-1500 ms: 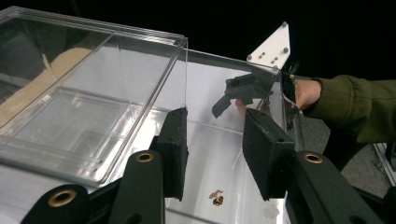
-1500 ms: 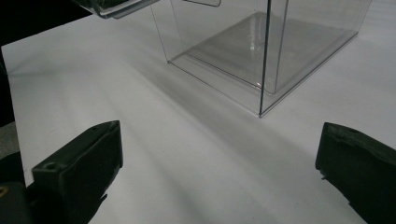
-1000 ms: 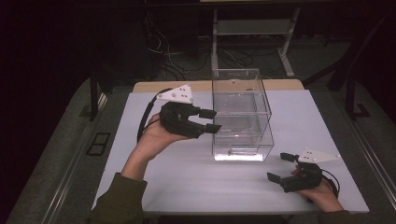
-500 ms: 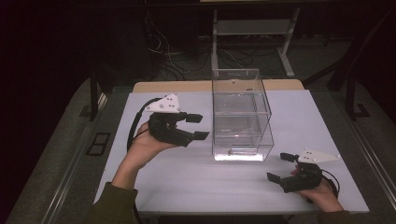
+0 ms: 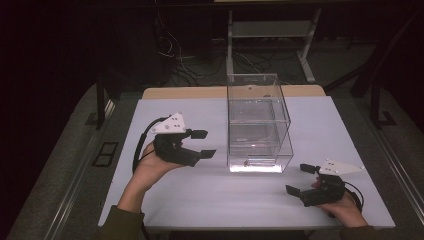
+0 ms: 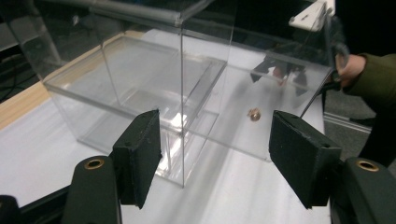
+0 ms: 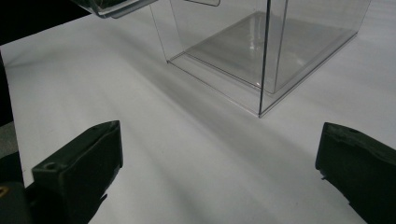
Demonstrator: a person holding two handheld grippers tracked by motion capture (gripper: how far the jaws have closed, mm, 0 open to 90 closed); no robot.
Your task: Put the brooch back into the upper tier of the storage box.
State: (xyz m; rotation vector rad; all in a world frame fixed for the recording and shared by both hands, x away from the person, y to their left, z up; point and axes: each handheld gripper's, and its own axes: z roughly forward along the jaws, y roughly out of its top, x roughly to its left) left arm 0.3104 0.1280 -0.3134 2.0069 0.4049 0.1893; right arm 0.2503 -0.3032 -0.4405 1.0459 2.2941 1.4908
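Observation:
A clear acrylic box (image 5: 257,120) with an inner shelf stands upright in the middle of the white table (image 5: 210,200). My left gripper (image 5: 204,143) hovers just left of the box and points at it. Its jaws have just been opening and nothing is between them. In the left gripper view the left gripper (image 6: 219,154) frames the box's near corner (image 6: 181,107), and a small brass-coloured bit (image 6: 254,114) shows through the clear wall. My right gripper (image 5: 299,179) rests low at the front right, open and empty. The right gripper (image 7: 219,172) faces the box's base (image 7: 266,51).
The table's front edge lies close to both forearms, and its right edge is near the right hand (image 5: 345,210). A wooden strip (image 5: 190,92) borders the far side. Behind it are dark floor, cables and a metal stand (image 5: 270,30).
The left gripper has drawn back from the box's left side, moving left and lower, and its jaws stand wider apart. The right gripper has stayed put.

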